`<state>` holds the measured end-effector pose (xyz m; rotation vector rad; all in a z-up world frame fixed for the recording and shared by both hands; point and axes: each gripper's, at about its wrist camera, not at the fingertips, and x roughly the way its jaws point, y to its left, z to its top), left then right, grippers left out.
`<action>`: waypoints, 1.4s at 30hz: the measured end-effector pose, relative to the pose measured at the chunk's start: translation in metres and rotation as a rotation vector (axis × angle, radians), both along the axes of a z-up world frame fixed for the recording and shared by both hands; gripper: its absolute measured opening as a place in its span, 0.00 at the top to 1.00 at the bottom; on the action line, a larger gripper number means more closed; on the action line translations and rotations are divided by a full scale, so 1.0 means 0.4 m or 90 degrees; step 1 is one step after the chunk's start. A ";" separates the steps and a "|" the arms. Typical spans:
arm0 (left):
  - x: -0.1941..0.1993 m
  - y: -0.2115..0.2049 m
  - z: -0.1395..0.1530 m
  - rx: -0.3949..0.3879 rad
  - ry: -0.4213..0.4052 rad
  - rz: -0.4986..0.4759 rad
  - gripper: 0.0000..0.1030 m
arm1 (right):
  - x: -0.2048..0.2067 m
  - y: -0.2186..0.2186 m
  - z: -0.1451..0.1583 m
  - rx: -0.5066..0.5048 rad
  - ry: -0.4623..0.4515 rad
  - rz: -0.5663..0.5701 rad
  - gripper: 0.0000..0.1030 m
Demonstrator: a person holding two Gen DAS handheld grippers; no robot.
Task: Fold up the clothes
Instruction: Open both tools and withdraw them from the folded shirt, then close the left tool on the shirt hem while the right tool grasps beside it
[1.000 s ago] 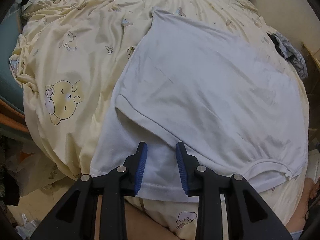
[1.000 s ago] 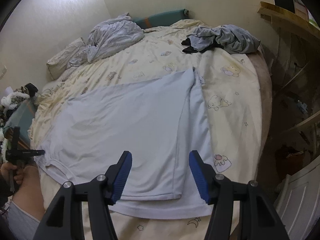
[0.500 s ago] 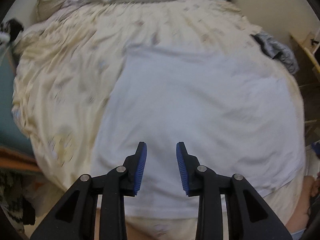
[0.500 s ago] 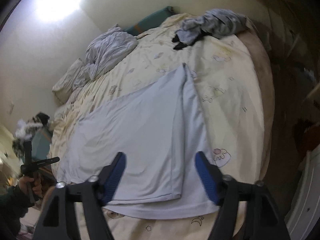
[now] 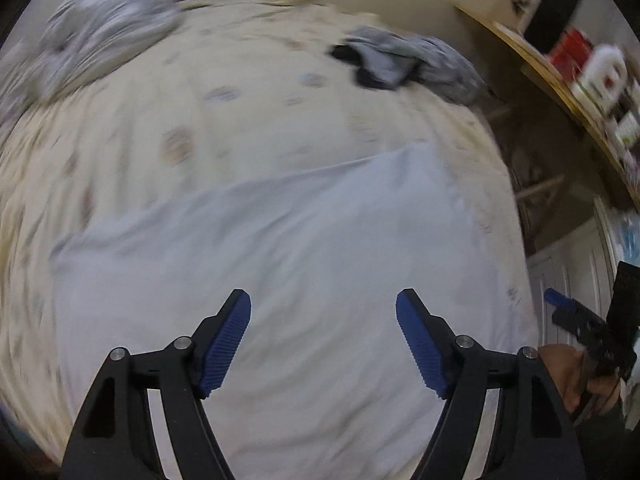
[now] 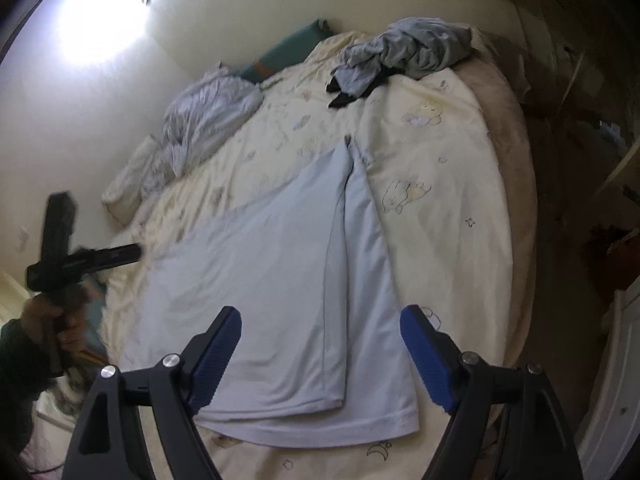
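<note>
No text, label, brand or number can be read in either view. The packages on the wooden shelf [image 5: 576, 100] in the left wrist view carry red and white printing, but motion blur smears it past reading. The yellow bedsheet [image 6: 440, 152] bears only cartoon animals, stars and moons, no lettering
</note>
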<state>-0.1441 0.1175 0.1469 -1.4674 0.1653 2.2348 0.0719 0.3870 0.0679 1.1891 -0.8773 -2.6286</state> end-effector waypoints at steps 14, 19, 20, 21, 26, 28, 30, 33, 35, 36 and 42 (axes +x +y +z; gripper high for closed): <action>-0.314 0.525 -0.173 -0.051 -0.088 -0.100 0.33 | -0.002 0.100 0.000 -0.098 0.057 -0.088 0.20; -0.368 0.593 -0.234 -0.073 -0.100 -0.084 0.34 | -0.014 0.102 -0.005 -0.115 0.063 -0.082 0.20; -0.373 0.600 -0.244 -0.073 -0.104 -0.083 0.34 | -0.014 0.103 -0.004 -0.117 0.065 -0.080 0.20; -0.377 0.606 -0.253 -0.075 -0.106 -0.082 0.34 | -0.014 0.104 -0.005 -0.120 0.066 -0.080 0.20; -0.400 0.603 -0.286 -0.101 -0.102 -0.037 0.55 | -0.011 0.116 -0.009 -0.139 0.069 -0.086 0.20; -0.397 0.595 -0.281 -0.100 -0.092 -0.033 0.72 | -0.010 0.120 -0.012 -0.143 0.069 -0.090 0.20; -0.385 0.587 -0.260 -0.093 -0.068 -0.038 0.87 | -0.011 0.125 -0.016 -0.151 0.068 -0.094 0.20; -0.361 0.565 -0.216 -0.065 -0.042 -0.042 0.89 | -0.018 0.127 -0.026 -0.158 0.054 -0.092 0.20; -0.346 0.550 -0.192 -0.052 -0.037 -0.042 0.91 | -0.028 0.125 -0.036 -0.161 0.036 -0.085 0.20; -0.339 0.544 -0.181 -0.052 -0.031 -0.045 0.93 | -0.042 0.119 -0.046 -0.159 0.013 -0.068 0.20; -0.319 0.513 -0.131 -0.046 -0.015 -0.052 0.94 | -0.126 0.069 -0.045 -0.057 -0.028 0.063 0.20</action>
